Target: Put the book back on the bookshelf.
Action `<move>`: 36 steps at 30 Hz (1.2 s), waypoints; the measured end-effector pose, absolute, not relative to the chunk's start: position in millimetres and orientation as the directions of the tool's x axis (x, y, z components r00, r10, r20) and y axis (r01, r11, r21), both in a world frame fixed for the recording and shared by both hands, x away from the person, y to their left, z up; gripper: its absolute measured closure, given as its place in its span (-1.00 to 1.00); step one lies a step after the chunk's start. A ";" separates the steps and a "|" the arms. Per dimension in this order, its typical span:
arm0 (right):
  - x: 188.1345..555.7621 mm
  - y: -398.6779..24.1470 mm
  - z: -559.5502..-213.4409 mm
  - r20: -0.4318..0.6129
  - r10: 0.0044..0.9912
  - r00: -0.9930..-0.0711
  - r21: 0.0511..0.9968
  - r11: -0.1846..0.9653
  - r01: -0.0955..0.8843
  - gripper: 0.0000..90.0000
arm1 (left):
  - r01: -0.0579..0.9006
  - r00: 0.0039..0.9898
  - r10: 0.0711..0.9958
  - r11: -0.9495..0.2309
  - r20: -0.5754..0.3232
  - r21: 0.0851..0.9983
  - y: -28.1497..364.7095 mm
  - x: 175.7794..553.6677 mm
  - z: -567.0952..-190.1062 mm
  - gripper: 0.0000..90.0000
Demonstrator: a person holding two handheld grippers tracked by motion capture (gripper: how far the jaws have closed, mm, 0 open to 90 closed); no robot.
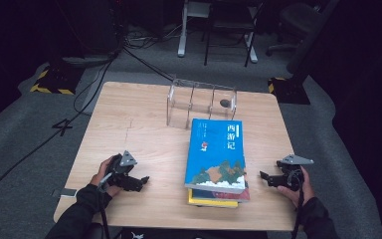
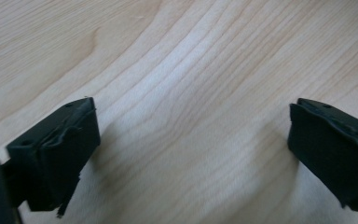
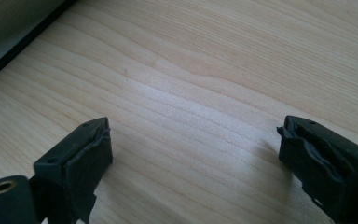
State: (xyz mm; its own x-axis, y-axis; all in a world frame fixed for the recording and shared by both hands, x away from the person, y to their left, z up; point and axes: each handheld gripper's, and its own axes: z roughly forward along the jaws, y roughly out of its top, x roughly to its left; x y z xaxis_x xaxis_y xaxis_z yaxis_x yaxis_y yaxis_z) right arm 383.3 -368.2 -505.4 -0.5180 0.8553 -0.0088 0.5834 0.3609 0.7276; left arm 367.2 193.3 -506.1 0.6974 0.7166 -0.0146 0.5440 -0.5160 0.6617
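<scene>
- Currently idle on the desk (image 1: 144, 124): left tool (image 1: 142, 180) resting near the front-left edge, jaws spread wide, nothing between them; left gripper view confirms bare wood under the gap.
- Same for right tool (image 1: 264, 177): released, empty, parked near the front-right, jaws pointing in toward the stack.
- Book stack (image 1: 218, 169) sitting between the two tools, front-centre-right of desk, near both but touching neither.
- Top: blue book (image 1: 216, 152), cover up, skewed slightly against the red and yellow books (image 1: 214, 200) beneath; lower edges poking out at the front.
- Clear divided rack (image 1: 201, 102) standing just behind the stack, toward the far edge; small dark item (image 1: 225, 103) inside its right-hand slot, too small to identify.
- Likely job: getting books off the stack and into the rack slots. Judgement only.
- Risks from here:
  - Flat book, narrow jaw gap: pinching the cover alone, likely peeling it open instead of lifting the whole volume.
  - Glossy cover plus worn pads: slipping mid-lift, dropping back on the stack and knocking it further askew.
  - Pushing from one side only: sliding the whole stack toward the front edge or into the rack.
  - Light clear rack: tipping or skating backward under any nudge from a book edge.
  - Dark item possibly blocking the right slot.
</scene>
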 end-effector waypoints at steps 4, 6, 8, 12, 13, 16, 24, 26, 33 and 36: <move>380.4 -370.2 -502.8 -0.009 0.835 -0.551 0.706 0.395 0.587 -0.78 | 0.538 0.704 0.710 -0.522 -0.012 0.662 182.0 374.3 -505.9 -1.00; 379.9 -370.2 -502.0 -0.011 0.834 -0.552 0.703 0.400 0.589 -0.73 | 0.538 0.705 0.709 -0.522 -0.013 0.662 177.2 375.8 -505.9 -1.00; 377.0 -368.5 -499.6 -0.012 0.819 -0.574 0.701 0.416 0.579 -0.63 | 0.534 0.710 0.704 -0.529 -0.011 0.660 174.1 376.2 -505.6 -0.99; 374.0 -365.6 -494.6 -0.014 0.804 -0.595 0.703 0.431 0.565 -0.62 | 0.528 0.716 0.698 -0.532 -0.010 0.662 172.6 375.2 -505.8 -0.99; 372.6 -365.0 -492.0 -0.016 0.799 -0.601 0.709 0.433 0.557 -0.61 | 0.527 0.717 0.697 -0.533 -0.011 0.662 172.5 375.2 -505.8 -0.99; 368.6 -362.3 -487.9 -0.021 0.796 -0.605 0.711 0.437 0.550 -0.58 | 0.524 0.723 0.690 -0.537 -0.012 0.662 171.8 374.8 -505.8 -0.99; 353.9 -352.2 -466.9 -0.026 0.741 -0.670 0.742 0.463 0.484 -0.51 | 0.513 0.740 0.672 -0.549 -0.016 0.660 170.3 374.4 -505.9 -1.00; 351.1 -348.6 -461.7 -0.031 0.735 -0.678 0.749 0.466 0.471 -0.51 | 0.513 0.739 0.673 -0.547 -0.017 0.662 169.8 374.4 -506.0 -1.00; 341.3 -331.7 -444.8 -0.035 0.698 -0.716 0.772 0.473 0.423 -0.49 | 0.514 0.738 0.674 -0.547 -0.016 0.661 168.3 374.0 -505.9 -1.00; 338.3 -326.9 -440.1 -0.041 0.688 -0.725 0.779 0.476 0.408 -0.48 | 0.514 0.736 0.677 -0.544 -0.016 0.663 167.9 373.9 -506.1 -1.00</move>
